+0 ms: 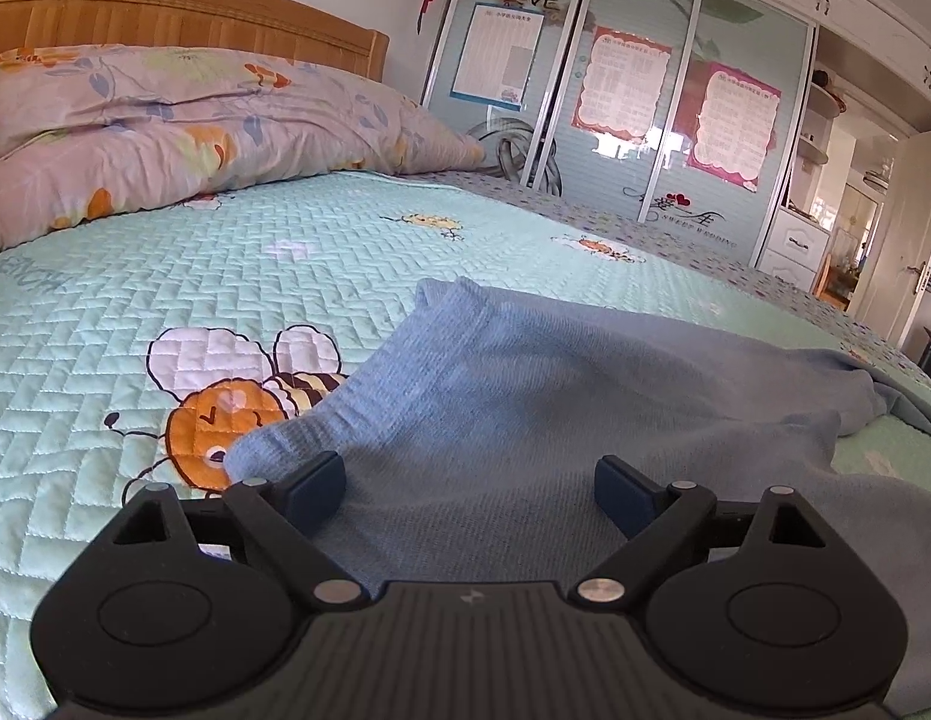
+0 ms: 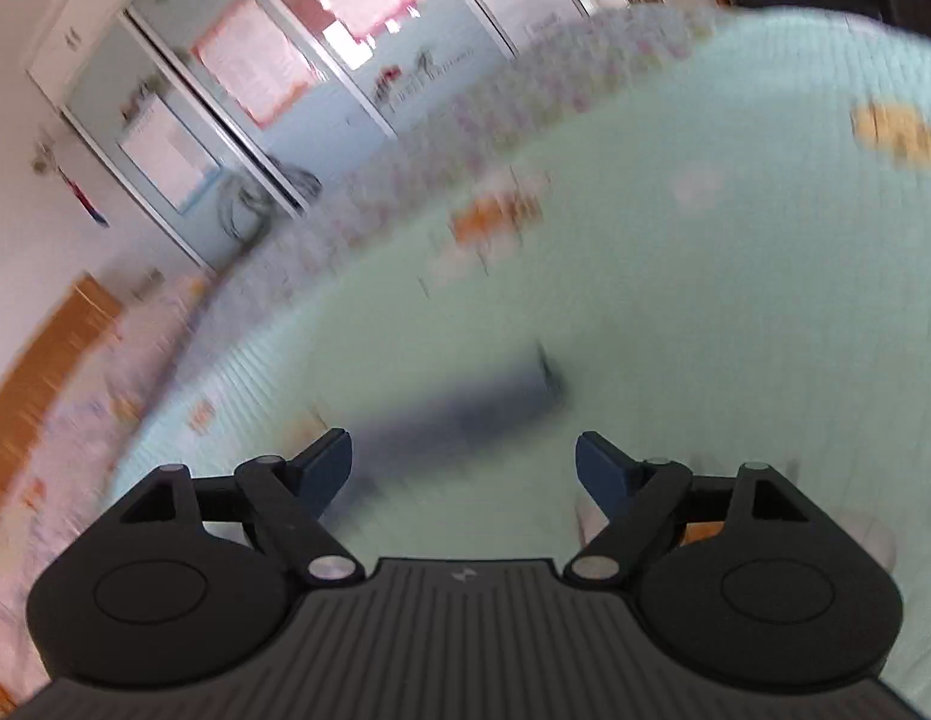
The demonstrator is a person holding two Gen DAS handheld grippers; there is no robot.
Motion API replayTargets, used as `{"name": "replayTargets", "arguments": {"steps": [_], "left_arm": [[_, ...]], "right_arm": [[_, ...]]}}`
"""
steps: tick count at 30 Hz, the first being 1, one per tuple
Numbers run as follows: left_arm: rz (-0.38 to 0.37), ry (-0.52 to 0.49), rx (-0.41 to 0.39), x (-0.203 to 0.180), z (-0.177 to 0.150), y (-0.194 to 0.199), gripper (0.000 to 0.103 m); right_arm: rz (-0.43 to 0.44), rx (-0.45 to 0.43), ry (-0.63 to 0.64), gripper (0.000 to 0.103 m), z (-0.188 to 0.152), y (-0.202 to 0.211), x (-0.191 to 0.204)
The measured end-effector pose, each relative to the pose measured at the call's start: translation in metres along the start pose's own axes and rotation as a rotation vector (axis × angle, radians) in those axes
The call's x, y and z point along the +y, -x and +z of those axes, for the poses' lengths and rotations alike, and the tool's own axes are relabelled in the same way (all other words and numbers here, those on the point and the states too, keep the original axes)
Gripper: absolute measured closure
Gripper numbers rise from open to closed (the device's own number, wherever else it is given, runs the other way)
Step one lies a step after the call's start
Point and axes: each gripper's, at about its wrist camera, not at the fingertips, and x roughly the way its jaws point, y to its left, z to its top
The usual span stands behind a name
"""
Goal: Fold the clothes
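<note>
The left black plastic hand-held gripper (image 1: 468,495) has a ribbed, dark grey central housing bearing a small pale lightning-shaped mark. Two rounded black lobes flank it, each with a recessed circular disc. Angled black link bars run forward from silver pivot pins to dark blue finger pads (image 1: 318,486). The right black plastic hand-held gripper (image 2: 463,465) shows the same build: ribbed housing, round lobes, silver pins, triangular cut-outs and blue pads (image 2: 600,468).
</note>
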Motion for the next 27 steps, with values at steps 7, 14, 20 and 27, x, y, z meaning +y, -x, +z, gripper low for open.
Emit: {"name": "replayTargets", "arguments": {"steps": [7, 14, 20, 27], "left_arm": [[0.018, -0.024, 0.022, -0.004, 0.000, -0.004, 0.010], [0.015, -0.024, 0.031, -0.004, 0.001, -0.005, 0.009], [0.005, -0.017, 0.032, -0.003, 0.001, -0.004, 0.008], [0.001, -0.016, 0.033, -0.003, 0.001, -0.004, 0.007]], "right_arm": [[0.133, -0.096, -0.294, 0.023, -0.023, -0.051, -0.026], [0.011, -0.059, -0.293, 0.090, -0.003, -0.097, -0.011], [0.029, -0.127, -0.245, 0.093, -0.006, -0.081, -0.003], [0.027, -0.204, -0.103, 0.093, 0.042, 0.005, 0.065]]}}
